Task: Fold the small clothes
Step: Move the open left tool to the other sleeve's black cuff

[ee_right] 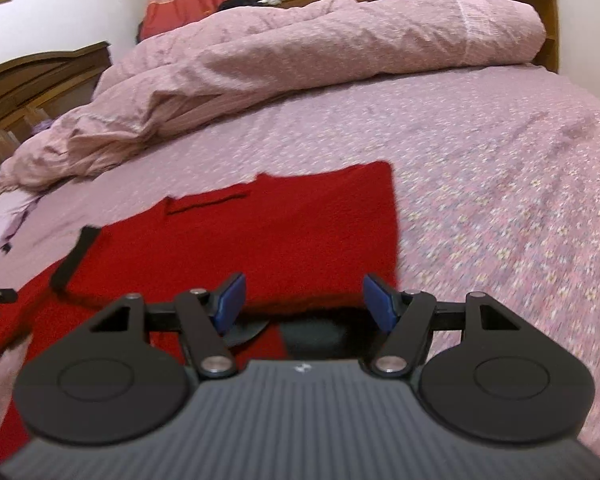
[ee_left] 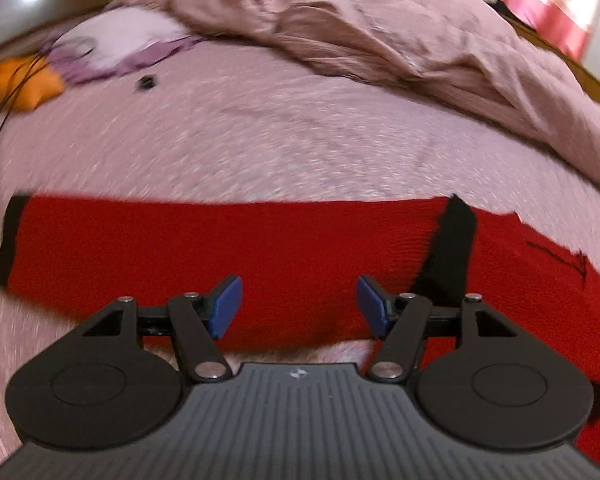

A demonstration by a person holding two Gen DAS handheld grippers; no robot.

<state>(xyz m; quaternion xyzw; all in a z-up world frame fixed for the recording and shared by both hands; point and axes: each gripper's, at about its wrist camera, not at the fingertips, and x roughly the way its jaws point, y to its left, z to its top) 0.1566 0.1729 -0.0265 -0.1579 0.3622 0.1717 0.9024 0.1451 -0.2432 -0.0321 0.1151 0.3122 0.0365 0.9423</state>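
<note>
One red garment (ee_left: 228, 256) with black trim lies flat on the bed (ee_left: 260, 140). In the left wrist view it spreads just in front of the left hand-held gripper (ee_left: 299, 304) and under its blue pads (ee_left: 226, 306). The jaws are wide apart and hold nothing. A black band (ee_left: 450, 256) lies across the red cloth, a little to the right of that gripper.

In the right wrist view the red garment (ee_right: 292, 240) lies in front of and below the right hand-held gripper (ee_right: 304, 306), and its right edge sits near the right pad. These jaws are wide apart too, with nothing between them.

No words can be read (each gripper has only a tiny round mark on its grey body).

There are two grippers, one red garment, one bunched pink blanket (ee_right: 300, 52) at the far side of the bed, and one orange thing (ee_left: 16, 84) far left.
</note>
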